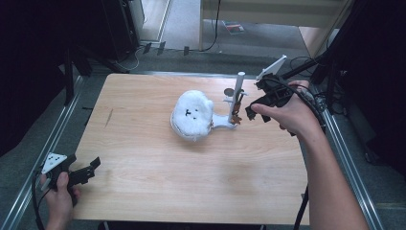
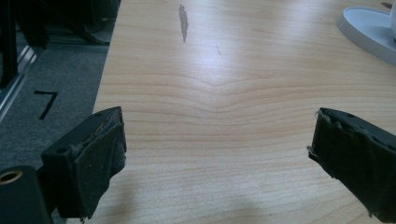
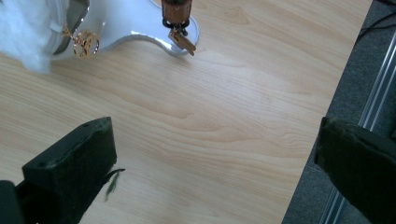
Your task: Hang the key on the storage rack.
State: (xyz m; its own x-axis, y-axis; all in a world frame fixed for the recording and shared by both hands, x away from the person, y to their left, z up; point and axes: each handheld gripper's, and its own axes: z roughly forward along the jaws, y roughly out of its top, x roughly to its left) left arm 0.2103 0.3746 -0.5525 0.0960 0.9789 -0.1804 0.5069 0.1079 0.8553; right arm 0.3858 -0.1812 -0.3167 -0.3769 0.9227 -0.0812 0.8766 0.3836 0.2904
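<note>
Looking down from the high view, I've got a light wood tabletop [image 1: 191, 182] with one cluster of stuff on it, a bit past the middle and toward the far right corner. It's a fluffy white plush thing [image 1: 192, 114] with a tiny dark face stitched on, sitting on the round end of a white stand [image 1: 221, 122]. The stand's base runs out to the right, and a white post [image 1: 238, 93] stands upright on it. A small brown tag [image 3: 177, 25] hangs low on the post, and in the right gripper view there's a gold ring clasp [image 3: 84, 42] dangling next to the plush's edge.

My left hand-held gripper [image 1: 90, 168] is down at the near left corner, right over the tabletop edge, jaws spread wide apart with nothing between them. In the left gripper view it's just bare wood ahead, with a dark smudge [image 2: 183, 21] farther off and the stand's rim peeking in at top right.

My right hand-held gripper [image 1: 253, 109] is up by the right edge, just beside the post but not touching it. Jaws are wide apart too, holding nothing, one over the wood and the other out past the tabletop's edge over the grey floor [image 3: 364, 70].
</note>
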